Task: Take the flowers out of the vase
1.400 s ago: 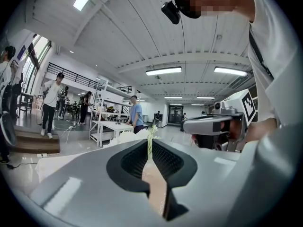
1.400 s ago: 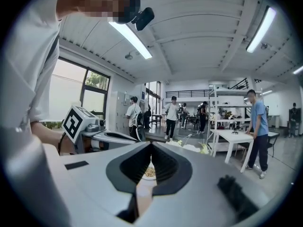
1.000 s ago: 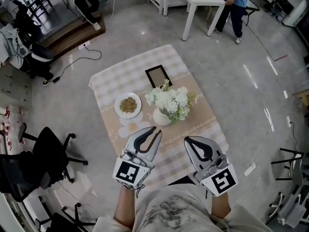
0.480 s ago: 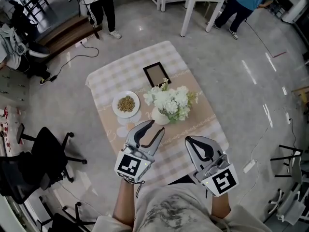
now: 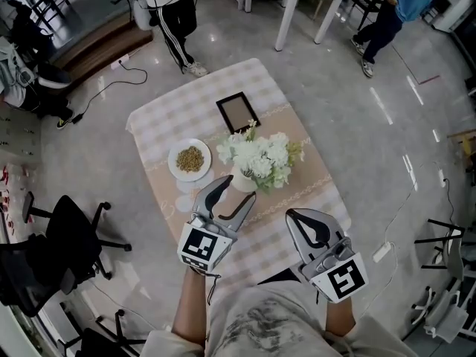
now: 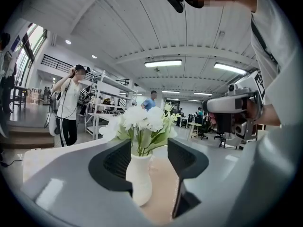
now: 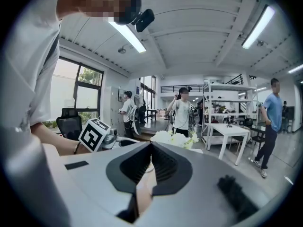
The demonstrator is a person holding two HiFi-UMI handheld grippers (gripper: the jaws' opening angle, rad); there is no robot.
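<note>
White vase (image 6: 138, 178) of flowers (image 6: 142, 119) between the left gripper's (image 5: 235, 190) opening fingers (image 6: 111, 162), ungripped; right gripper's (image 7: 150, 145) fingers clenched empty.

The vase (image 5: 242, 179) stands near the middle of the counter (image 5: 160, 125), with the flowers (image 5: 258, 157) in it. The plate (image 5: 173, 149) lies at 9 o'clock from the vase. The frame (image 5: 238, 112) lies behind the vase at 12 o'clock. My left hand-held gripper (image 5: 236, 190) is at 6 o'clock from the vase. Its jaws are opening, and the vase stands just at their tips, in line with the gap. My right hand-held gripper (image 5: 294, 216) is at 4 o'clock, apart from the vase.
</note>
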